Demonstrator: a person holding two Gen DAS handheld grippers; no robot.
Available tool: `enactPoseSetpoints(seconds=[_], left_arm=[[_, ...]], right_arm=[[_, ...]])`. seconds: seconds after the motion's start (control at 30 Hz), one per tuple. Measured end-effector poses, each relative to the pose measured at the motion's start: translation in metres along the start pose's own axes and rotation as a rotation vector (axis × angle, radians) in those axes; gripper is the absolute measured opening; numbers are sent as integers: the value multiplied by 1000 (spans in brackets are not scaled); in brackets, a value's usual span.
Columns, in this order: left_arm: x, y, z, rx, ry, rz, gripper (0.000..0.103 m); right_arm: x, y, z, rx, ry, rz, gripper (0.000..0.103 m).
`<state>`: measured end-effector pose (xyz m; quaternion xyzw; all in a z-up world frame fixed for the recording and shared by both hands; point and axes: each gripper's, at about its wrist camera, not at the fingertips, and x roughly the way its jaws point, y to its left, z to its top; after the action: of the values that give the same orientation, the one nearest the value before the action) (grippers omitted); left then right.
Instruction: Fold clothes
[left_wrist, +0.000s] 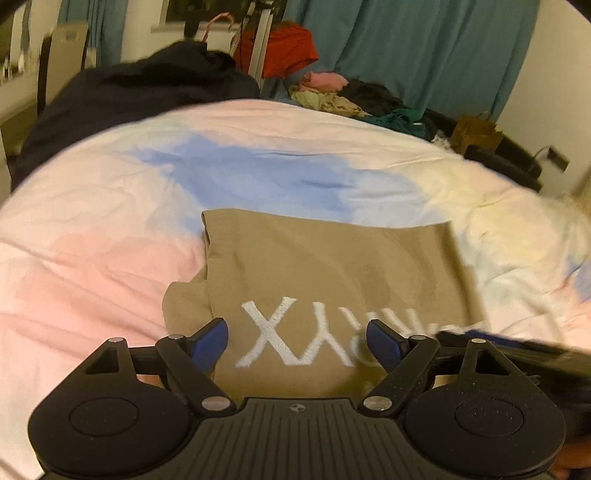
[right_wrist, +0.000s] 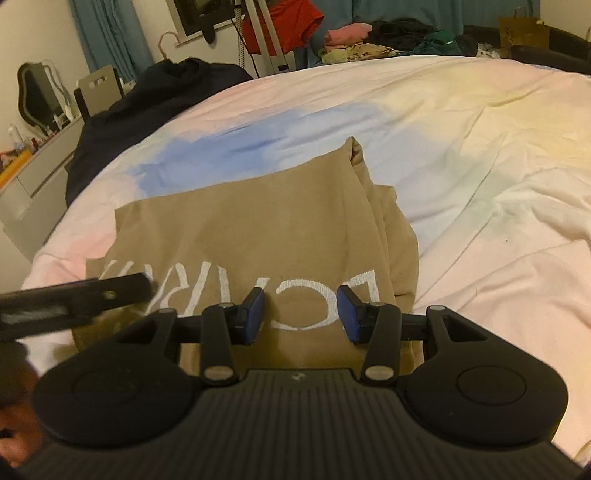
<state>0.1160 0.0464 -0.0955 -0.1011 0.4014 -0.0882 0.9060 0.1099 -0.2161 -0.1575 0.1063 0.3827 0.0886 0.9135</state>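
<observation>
The tan shirt (left_wrist: 332, 273) lay folded flat on the bed (left_wrist: 92, 229), its white lettering facing up, on the pastel pink, blue and yellow cover. The left gripper (left_wrist: 297, 341) hovered over the shirt's near edge, jaws spread wide with the lettering showing between them, holding nothing. The right gripper (right_wrist: 301, 314) hung over the same near edge, jaws parted more narrowly, also holding nothing. Beyond the shirt, a dark garment (right_wrist: 147, 99) lay at the bed's far side.

A home bedroom: bed (right_wrist: 480, 155), curtains (left_wrist: 424, 48), dresser mirror (right_wrist: 37, 92).
</observation>
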Motion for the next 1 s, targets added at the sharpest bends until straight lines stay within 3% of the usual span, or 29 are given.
enactPoseSetpoints(seconds=[0.2, 0.3, 0.47, 0.53, 0.6, 0.8, 0.87, 1.0], left_arm=[[-49, 36, -7, -298, 29, -391, 86], [-39, 53, -20, -401, 102, -491, 87], [12, 66, -30, -520, 252, -416, 86], [27, 68, -27, -551, 277, -384, 83], [29, 71, -21, -570, 229, -386, 82], [13, 71, -16, -573, 89, -511, 82], [23, 71, -20, -586, 122, -466, 82], [40, 74, -26, -653, 162, -421, 69]], right_arm=[[-3, -8, 3, 89, -3, 39, 47], [-4, -10, 5, 126, -4, 56, 47], [-3, -8, 4, 120, -8, 45, 48], [-3, -8, 4, 126, -12, 41, 47], [-3, -10, 5, 143, -18, 38, 46], [-4, -17, 7, 195, -37, 30, 46], [-5, -18, 7, 198, -39, 28, 46], [-5, -19, 7, 203, -44, 23, 46]])
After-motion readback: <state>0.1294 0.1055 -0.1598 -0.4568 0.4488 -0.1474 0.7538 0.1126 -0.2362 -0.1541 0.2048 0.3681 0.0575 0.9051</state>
